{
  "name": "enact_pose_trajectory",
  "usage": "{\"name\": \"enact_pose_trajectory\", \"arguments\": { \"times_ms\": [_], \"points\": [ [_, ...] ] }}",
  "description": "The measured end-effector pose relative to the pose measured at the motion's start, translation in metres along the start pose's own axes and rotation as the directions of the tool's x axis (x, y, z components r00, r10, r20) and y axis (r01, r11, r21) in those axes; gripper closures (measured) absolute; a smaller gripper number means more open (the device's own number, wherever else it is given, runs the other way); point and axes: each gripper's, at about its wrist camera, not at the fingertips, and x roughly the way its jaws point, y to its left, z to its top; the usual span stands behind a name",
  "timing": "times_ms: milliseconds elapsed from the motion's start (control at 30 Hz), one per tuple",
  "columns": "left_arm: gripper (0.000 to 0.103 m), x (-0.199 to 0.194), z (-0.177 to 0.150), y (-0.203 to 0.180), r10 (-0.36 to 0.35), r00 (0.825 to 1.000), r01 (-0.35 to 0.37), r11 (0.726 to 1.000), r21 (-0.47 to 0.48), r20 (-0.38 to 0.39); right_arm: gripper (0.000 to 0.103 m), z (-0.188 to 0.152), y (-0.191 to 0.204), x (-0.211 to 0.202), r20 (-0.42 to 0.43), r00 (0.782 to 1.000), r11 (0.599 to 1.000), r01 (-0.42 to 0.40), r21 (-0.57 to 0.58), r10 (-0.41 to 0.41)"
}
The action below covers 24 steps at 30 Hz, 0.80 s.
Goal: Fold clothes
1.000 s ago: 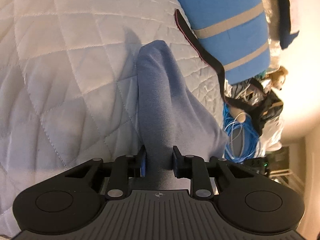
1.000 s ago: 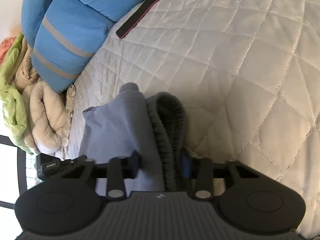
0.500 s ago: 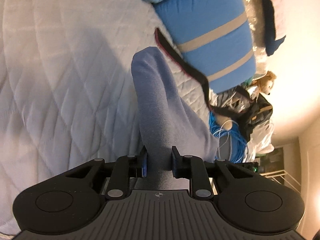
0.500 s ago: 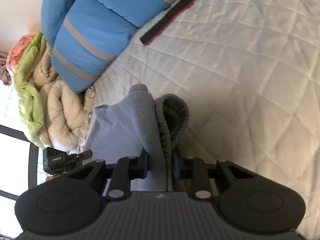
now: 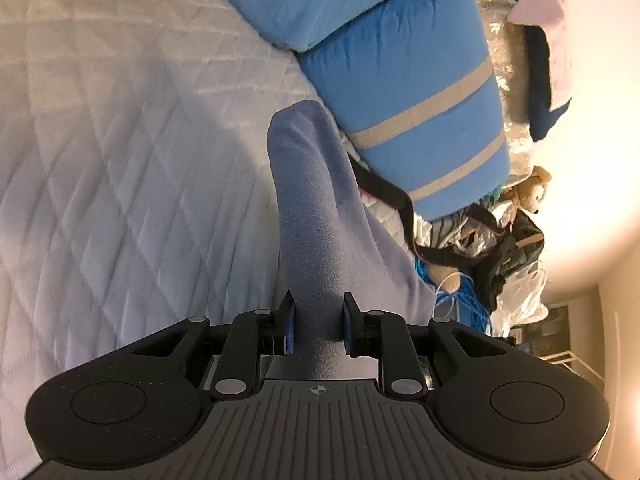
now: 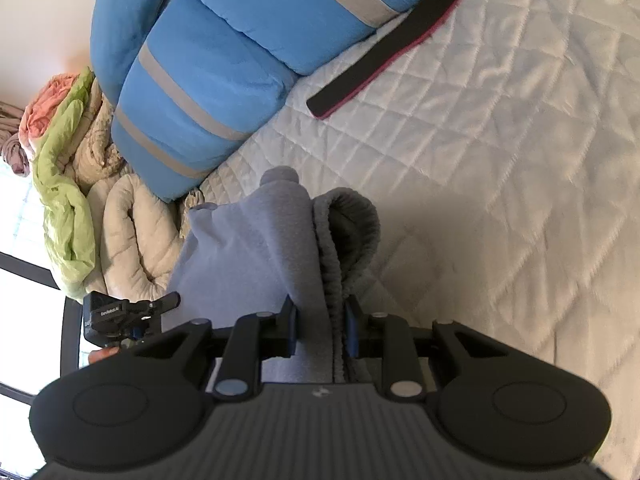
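A grey-blue fleece garment (image 5: pixel 316 216) hangs between both grippers above a white quilted bed (image 5: pixel 120 160). My left gripper (image 5: pixel 317 330) is shut on one bunched end of it. My right gripper (image 6: pixel 319 330) is shut on the other end, where a ribbed elastic waistband (image 6: pixel 352 224) folds over beside the smooth fabric (image 6: pixel 256 252). The cloth drapes off to the side from each grip. The left gripper's body (image 6: pixel 120 312) shows at the left edge of the right wrist view.
A folded blue duvet with grey stripes (image 5: pixel 416 92) (image 6: pixel 208 80) lies on the bed's edge, with a black strap (image 6: pixel 384 44) trailing over the quilt. Beige and green bedding (image 6: pixel 80 184) is piled beside it. Bags, a soft toy and blue cable (image 5: pixel 492 248) clutter the floor.
Both grippers have risen and swung toward the blue duvet, carrying the garment with them. Both stay shut on the cloth.
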Motion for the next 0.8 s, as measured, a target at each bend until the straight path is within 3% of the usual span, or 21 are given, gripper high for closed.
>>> {"name": "enact_pose_trajectory", "arguments": {
  "times_ms": [467, 800],
  "points": [
    [0.083, 0.033, 0.083, -0.002, 0.009, 1.000, -0.009, 1.000, 0.003, -0.014, 0.079, 0.078, 0.010, 0.033, 0.005, 0.999, 0.999, 0.037, -0.018, -0.037],
    [0.083, 0.050, 0.112, 0.014, 0.023, 0.999, -0.023, 1.000, -0.002, -0.037, 0.079, 0.112, 0.002, 0.057, -0.017, 0.999, 0.999, 0.040, -0.030, -0.040]
  ]
}}
